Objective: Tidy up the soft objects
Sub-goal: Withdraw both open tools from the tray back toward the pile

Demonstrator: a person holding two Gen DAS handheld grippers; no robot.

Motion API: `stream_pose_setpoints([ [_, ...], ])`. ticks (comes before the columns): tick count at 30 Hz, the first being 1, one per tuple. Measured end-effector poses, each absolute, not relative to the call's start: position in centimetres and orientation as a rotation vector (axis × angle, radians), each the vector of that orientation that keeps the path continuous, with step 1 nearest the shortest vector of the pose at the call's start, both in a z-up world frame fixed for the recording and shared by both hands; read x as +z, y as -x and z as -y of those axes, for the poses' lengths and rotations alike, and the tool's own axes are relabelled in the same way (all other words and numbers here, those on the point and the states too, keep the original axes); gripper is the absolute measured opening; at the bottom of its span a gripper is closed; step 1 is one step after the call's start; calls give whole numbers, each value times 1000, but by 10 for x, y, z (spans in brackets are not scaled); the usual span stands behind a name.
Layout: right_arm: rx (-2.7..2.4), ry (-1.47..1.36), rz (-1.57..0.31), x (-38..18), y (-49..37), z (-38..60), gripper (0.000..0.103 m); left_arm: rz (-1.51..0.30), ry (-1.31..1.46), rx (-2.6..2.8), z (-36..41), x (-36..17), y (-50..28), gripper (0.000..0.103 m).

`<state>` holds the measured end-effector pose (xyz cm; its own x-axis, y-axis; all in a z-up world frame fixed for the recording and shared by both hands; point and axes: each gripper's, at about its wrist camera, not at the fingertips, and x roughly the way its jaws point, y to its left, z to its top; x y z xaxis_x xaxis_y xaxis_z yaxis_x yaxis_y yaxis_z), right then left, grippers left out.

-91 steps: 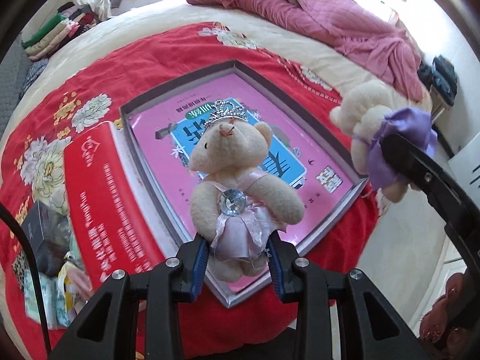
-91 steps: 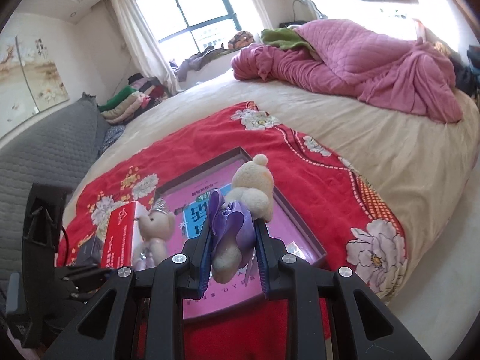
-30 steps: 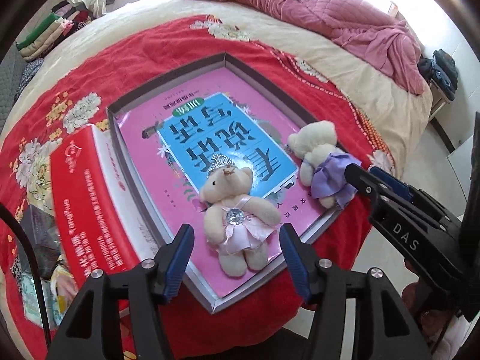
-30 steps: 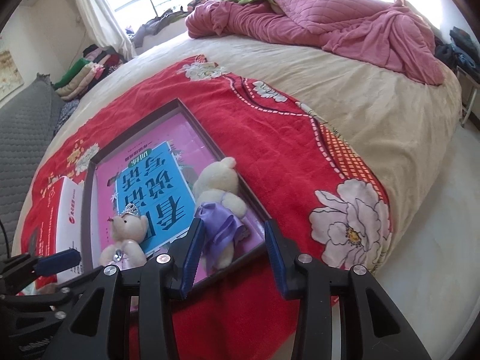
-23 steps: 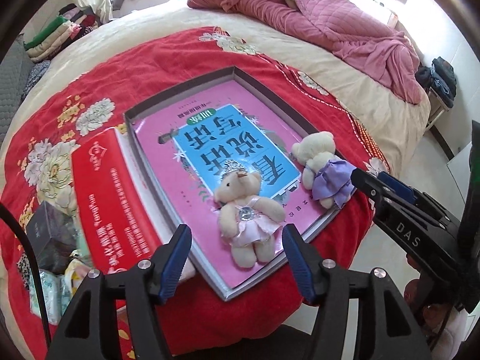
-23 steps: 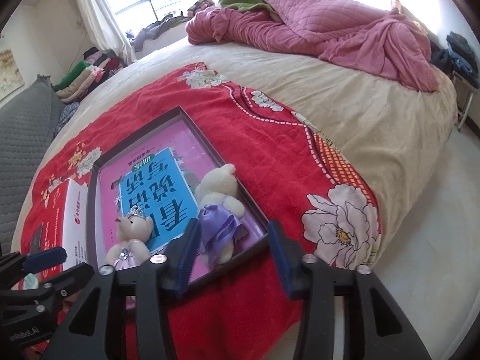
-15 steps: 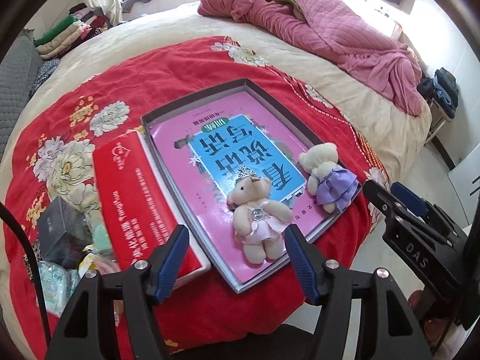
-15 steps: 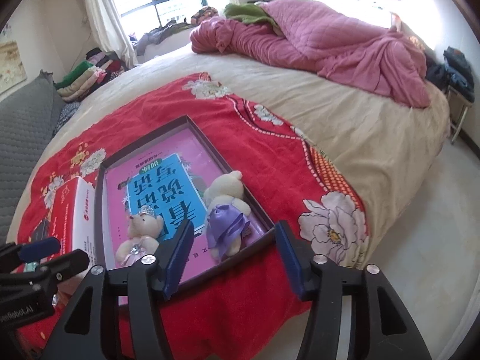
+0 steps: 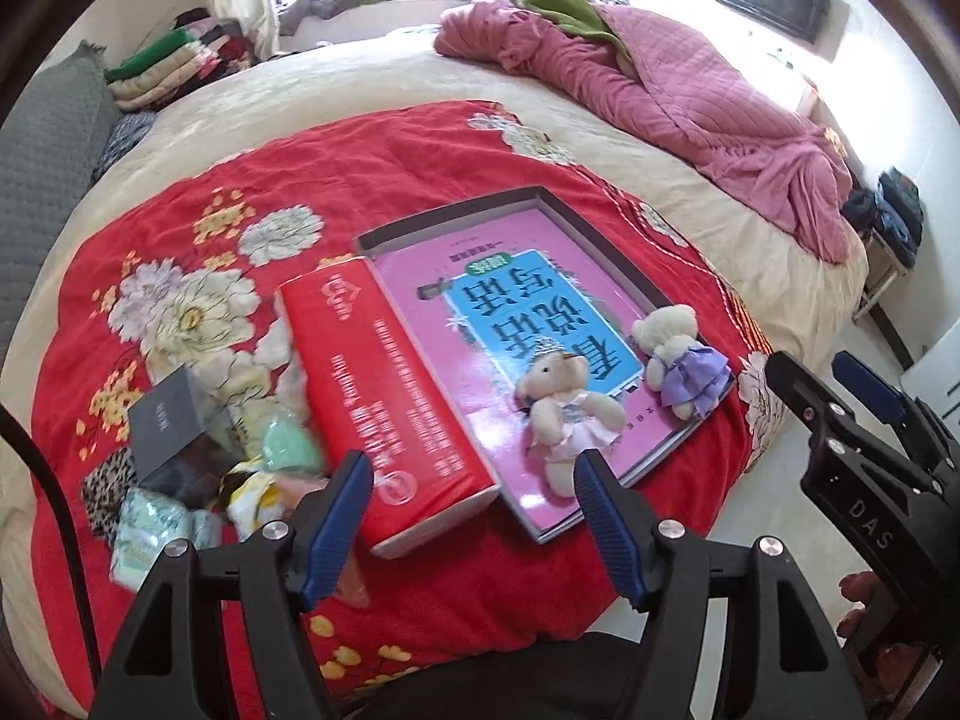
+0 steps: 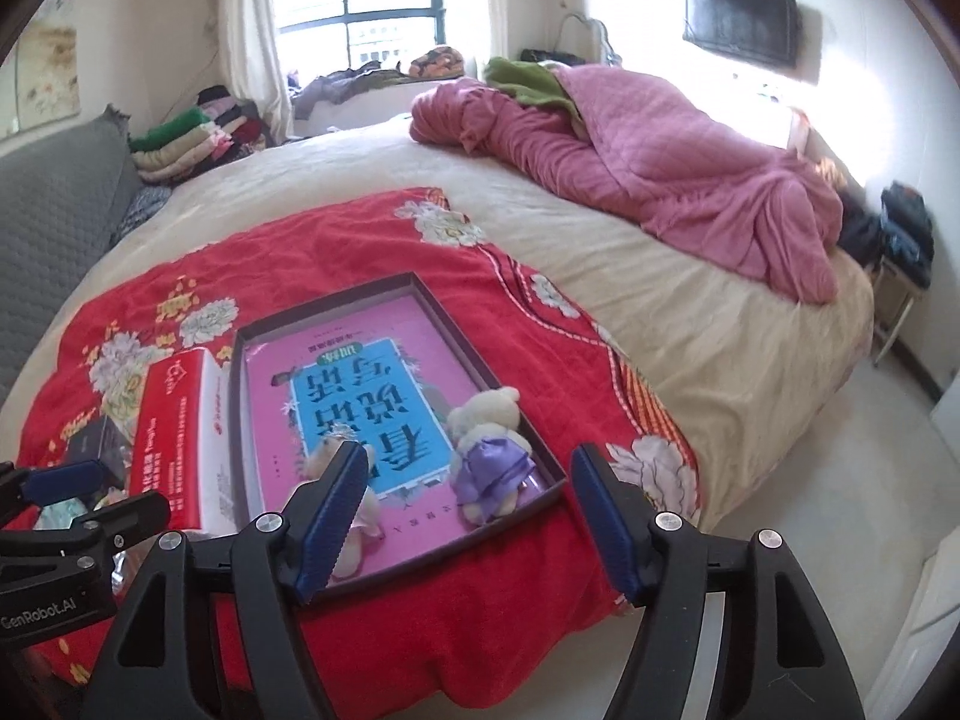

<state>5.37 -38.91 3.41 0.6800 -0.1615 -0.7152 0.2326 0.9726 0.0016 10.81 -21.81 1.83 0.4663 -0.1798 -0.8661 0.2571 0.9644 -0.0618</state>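
- Red floral blanket (image 9: 372, 168) covers the near end of a bed; a pink quilt (image 10: 660, 174) is heaped far behind.
- Only the left wrist view shows the small packets (image 9: 156, 528) piled beside the red box (image 9: 384, 402).
- Shallow tray (image 10: 420, 291) holds a pink book, the pink-dressed bear (image 9: 564, 414) and the purple-dressed bear (image 10: 489, 459).
- Left gripper (image 9: 474, 516) gapes empty; right gripper (image 10: 465, 516) is opening, gripping nothing.

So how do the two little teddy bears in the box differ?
The pink-dressed bear wears a silver tiara; the purple-dressed bear is bare-headed. The pink one lies nearer the red box, the purple one in the gray tray's corner. Both are cream, lying on the pink book, ungripped.
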Motion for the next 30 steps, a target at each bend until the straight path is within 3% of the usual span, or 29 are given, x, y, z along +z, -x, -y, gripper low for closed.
stream_pose_setpoints([
  [30,31,50,-684,101,-37,245,74,-1002,77,-85,72,51,-71,69],
])
